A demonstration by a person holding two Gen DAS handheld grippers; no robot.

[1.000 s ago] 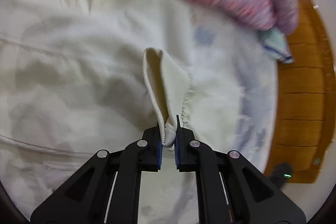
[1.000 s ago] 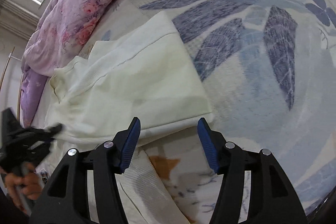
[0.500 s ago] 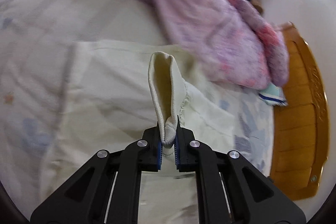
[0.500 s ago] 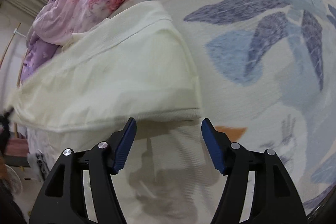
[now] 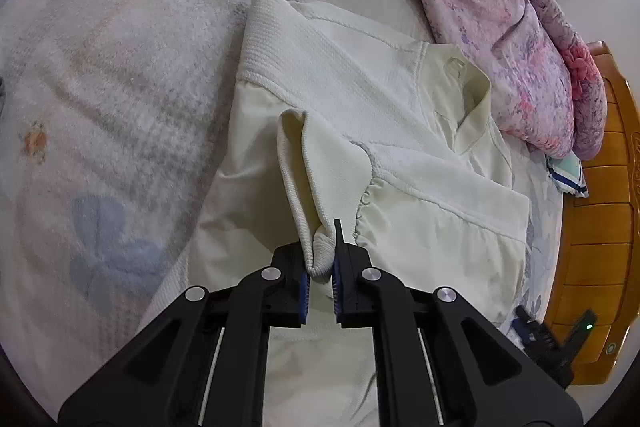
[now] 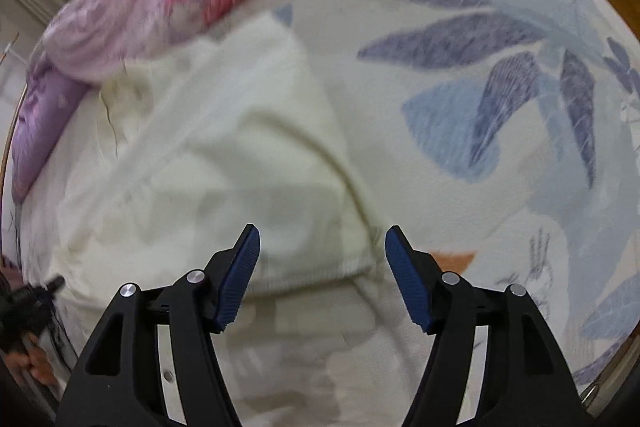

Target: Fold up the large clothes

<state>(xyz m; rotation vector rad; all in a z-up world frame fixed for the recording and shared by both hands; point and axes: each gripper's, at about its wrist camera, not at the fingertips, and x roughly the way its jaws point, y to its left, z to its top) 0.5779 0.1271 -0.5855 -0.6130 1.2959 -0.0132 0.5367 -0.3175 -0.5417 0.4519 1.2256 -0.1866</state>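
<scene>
A cream jacket (image 5: 360, 79) lies spread on the bed, collar toward the quilt and ribbed hem at the far left. My left gripper (image 5: 320, 259) is shut on the ribbed cuff of its sleeve (image 5: 308, 179), which stands up as a loop above the jacket's body. In the right wrist view the same jacket (image 6: 224, 155) fills the middle, blurred. My right gripper (image 6: 322, 247) hangs open just over the jacket's near stitched edge (image 6: 320, 273), and nothing is pinched between its blue pads (image 6: 240, 275).
A pink floral quilt (image 5: 500, 7) is heaped along the far side of the bed, touching the jacket. The wooden bed frame (image 5: 600, 227) runs down the right, with a small teal-and-white cloth (image 5: 568, 175) beside it. The leaf-print sheet (image 6: 500, 87) lies bare to the right of the jacket.
My left gripper has carried the cuff sideways across the jacket, so the collar and hem now show. The right gripper has slid over the jacket's near edge with its jaws slightly wider.
</scene>
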